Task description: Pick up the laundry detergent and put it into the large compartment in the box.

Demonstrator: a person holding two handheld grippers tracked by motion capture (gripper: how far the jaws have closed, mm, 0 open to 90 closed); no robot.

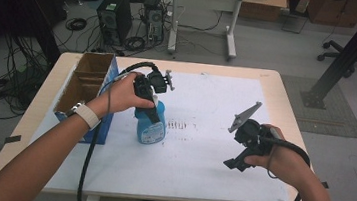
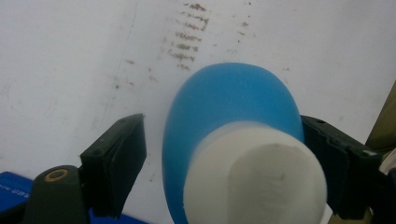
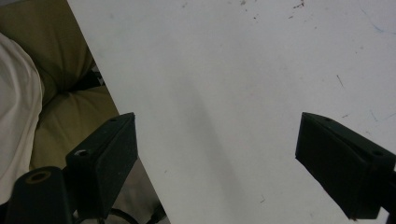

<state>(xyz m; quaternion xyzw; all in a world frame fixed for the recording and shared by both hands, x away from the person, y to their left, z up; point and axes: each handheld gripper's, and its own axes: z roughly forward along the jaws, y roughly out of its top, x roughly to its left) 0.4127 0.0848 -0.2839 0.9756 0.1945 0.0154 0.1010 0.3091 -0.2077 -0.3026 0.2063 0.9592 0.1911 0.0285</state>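
Your left gripper [image 1: 151,108] hangs over the upright bottle [image 1: 151,126], jaws spread around its cap | your right gripper [image 1: 234,162], tilted down over the sheet [image 1: 201,153], jaws spread, empty.

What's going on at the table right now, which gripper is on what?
The left gripper is over the blue bottle, which stands beside the cardboard box on the white mat. Its jaws straddle the white cap; one side shows a gap, so it is not clamped. The right gripper hangs open and empty over the mat's near right.
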